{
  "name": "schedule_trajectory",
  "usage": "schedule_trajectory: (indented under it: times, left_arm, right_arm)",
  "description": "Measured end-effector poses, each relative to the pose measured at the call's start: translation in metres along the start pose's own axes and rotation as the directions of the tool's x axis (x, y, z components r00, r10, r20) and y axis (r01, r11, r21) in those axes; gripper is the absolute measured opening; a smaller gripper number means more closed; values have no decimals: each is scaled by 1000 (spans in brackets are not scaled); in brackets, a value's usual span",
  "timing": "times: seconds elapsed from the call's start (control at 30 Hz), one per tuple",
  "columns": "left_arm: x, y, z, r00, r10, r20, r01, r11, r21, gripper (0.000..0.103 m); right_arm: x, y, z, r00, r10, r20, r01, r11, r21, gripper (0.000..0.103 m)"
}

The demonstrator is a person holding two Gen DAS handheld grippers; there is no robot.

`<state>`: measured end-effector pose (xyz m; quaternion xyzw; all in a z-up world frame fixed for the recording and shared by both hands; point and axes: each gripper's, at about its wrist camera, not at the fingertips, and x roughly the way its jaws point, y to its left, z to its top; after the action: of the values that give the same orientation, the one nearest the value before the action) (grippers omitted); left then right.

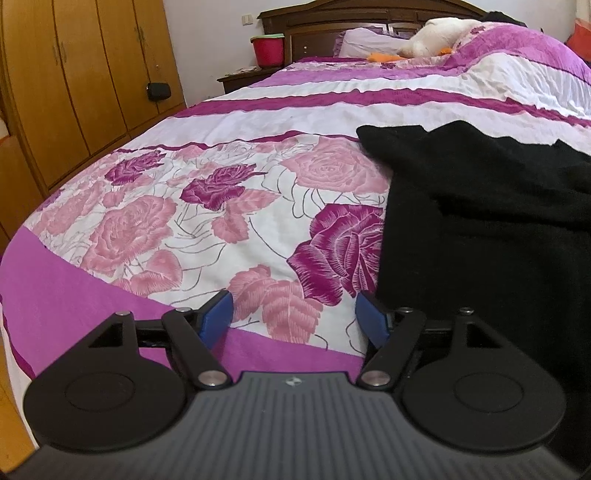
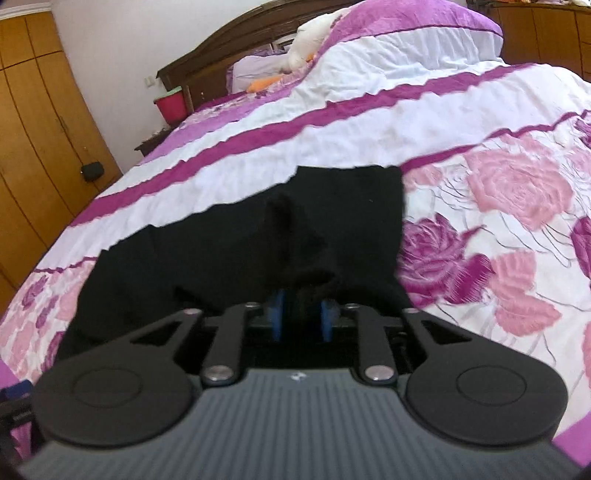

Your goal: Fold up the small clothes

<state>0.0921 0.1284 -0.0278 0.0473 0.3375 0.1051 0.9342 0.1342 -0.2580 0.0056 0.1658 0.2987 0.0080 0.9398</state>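
Note:
A black garment point(image 1: 480, 206) lies on the flowered bedspread point(image 1: 207, 221), at the right of the left wrist view. My left gripper point(image 1: 293, 314) is open and empty, low over the bedspread just left of the garment's near edge. In the right wrist view the black garment point(image 2: 229, 240) is spread in front of me. My right gripper point(image 2: 301, 314) is shut on a bunched fold of it, which rises as a peak between the blue pads point(image 2: 277, 317).
The bed's near edge with a purple border point(image 1: 66, 295) runs below my left gripper. A wooden wardrobe point(image 1: 74, 74) stands left of the bed. A red bucket point(image 1: 267, 50), pillows and a white plush toy point(image 1: 439, 33) are at the headboard.

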Motion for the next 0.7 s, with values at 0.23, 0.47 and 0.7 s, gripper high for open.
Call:
schedule_trajectory:
  times: [0.23,0.47,0.7]
  left_arm:
    - [-12,-2,16,999,14,40,-15,999,29,78]
    - [-18,-9,54,991,-105,78,106,994,-10,78]
    - [-1,-39,91,970,-189,155,192,981,-6,78]
  right_arm:
    - [-22,-10,17,995,5,100,-1,999,-44,53]
    - [11,-17,41,996,-11,93,17,997,-70,53]
    - [58,-16,51,1000,-1,-5,1,995,-104,53]
